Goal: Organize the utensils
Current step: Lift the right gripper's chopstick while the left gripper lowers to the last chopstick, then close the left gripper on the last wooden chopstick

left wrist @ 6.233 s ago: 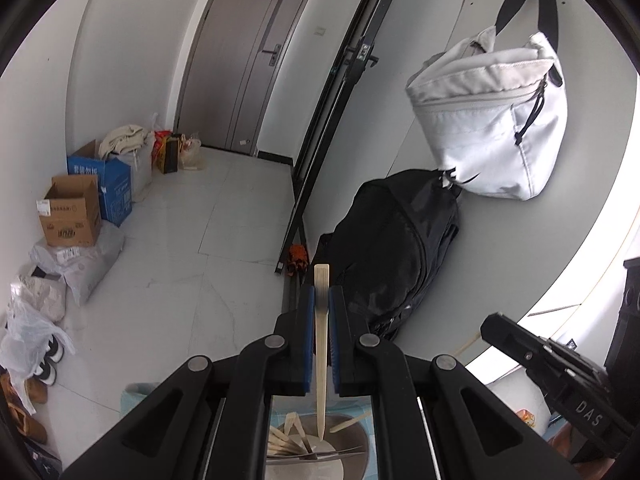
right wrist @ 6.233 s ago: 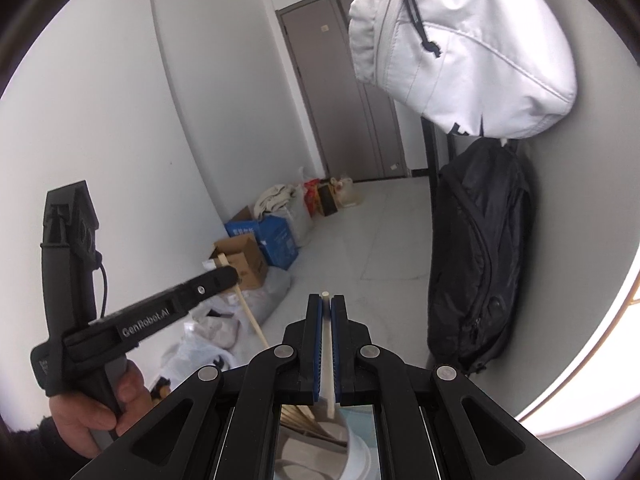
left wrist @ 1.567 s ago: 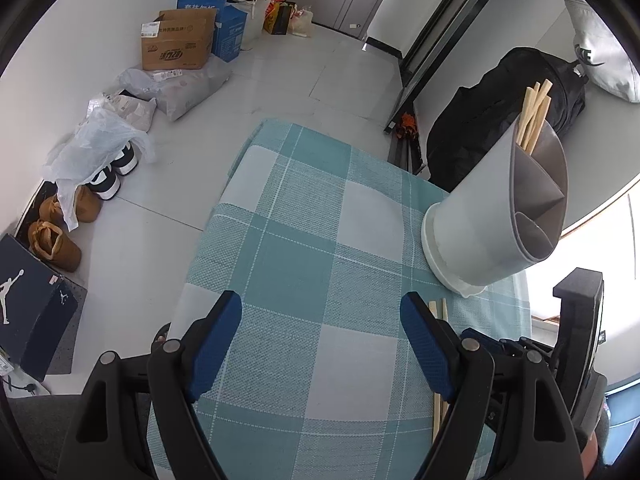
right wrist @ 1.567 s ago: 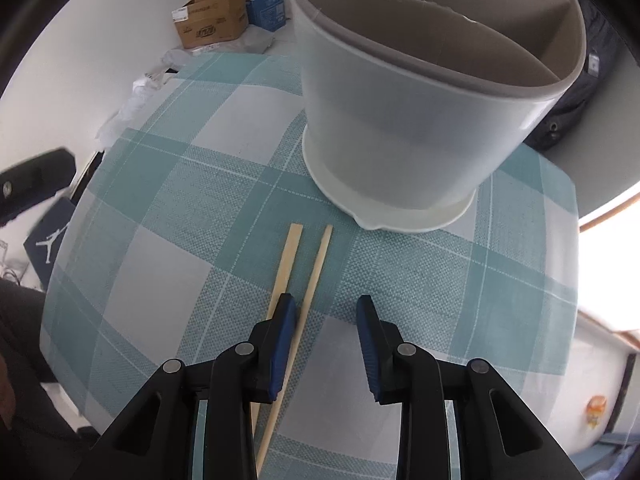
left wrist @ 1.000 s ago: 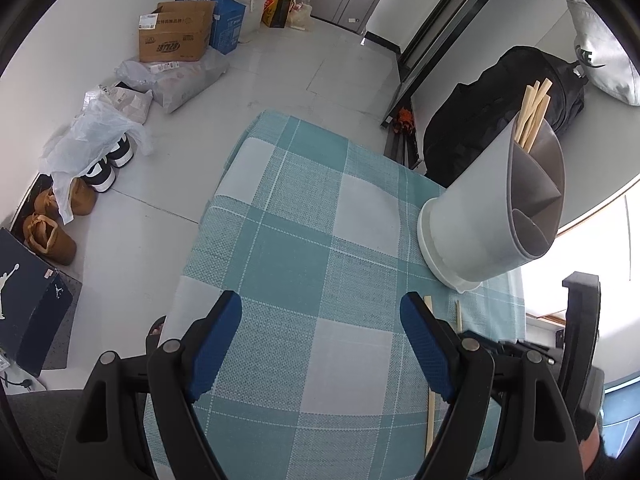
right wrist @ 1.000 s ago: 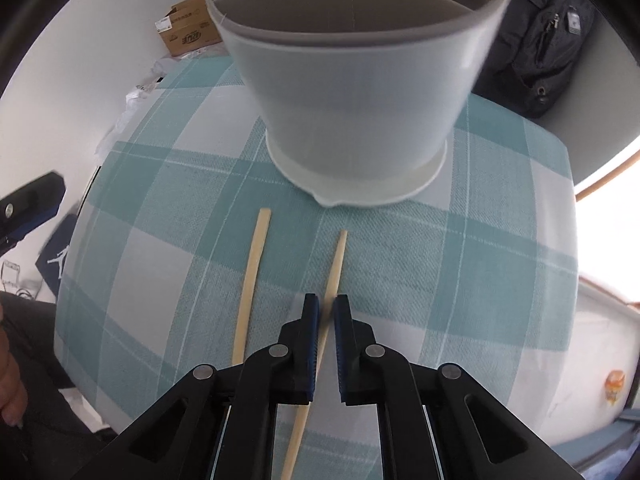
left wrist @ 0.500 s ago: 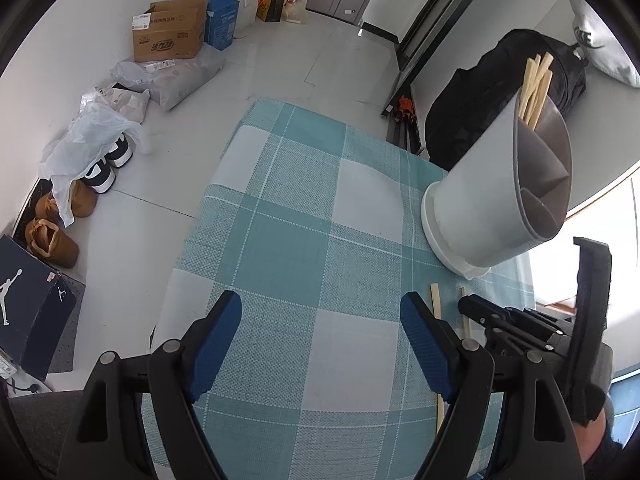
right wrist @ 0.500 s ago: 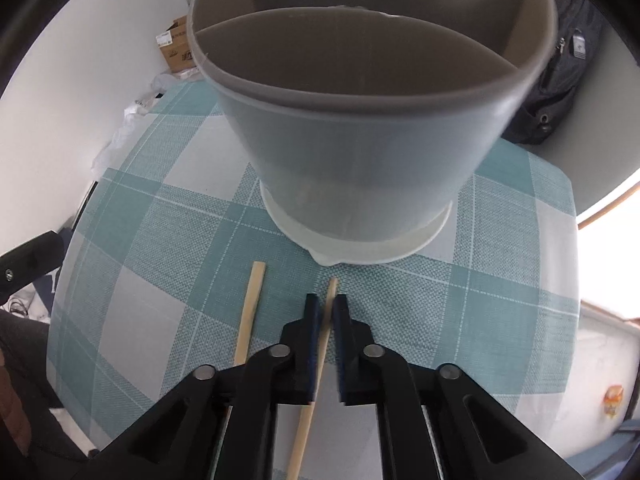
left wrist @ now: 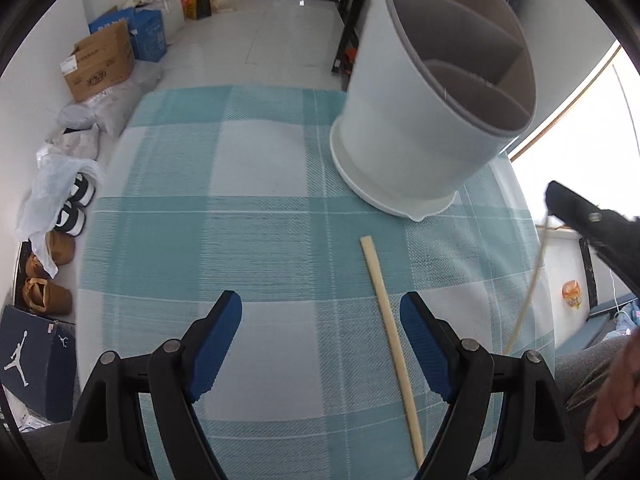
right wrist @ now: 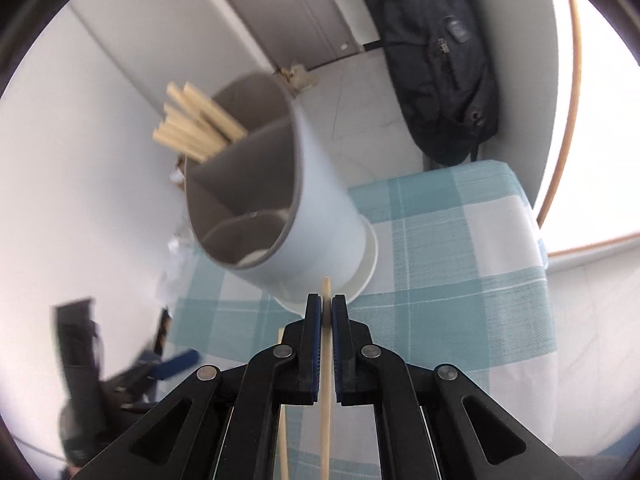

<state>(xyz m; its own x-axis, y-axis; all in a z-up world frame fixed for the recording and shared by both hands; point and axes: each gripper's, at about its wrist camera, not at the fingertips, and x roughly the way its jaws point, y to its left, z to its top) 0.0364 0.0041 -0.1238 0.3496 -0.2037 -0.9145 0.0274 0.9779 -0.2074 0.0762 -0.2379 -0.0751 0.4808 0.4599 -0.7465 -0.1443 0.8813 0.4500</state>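
Left claw (left wrist: 320, 344) spread wide, right claw (right wrist: 327, 312) clamped tight

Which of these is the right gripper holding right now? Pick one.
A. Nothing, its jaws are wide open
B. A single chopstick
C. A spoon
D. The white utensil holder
B: in the right wrist view the right gripper has its jaws shut on a single chopstick, lifted off the checked tablecloth in front of the utensil holder.
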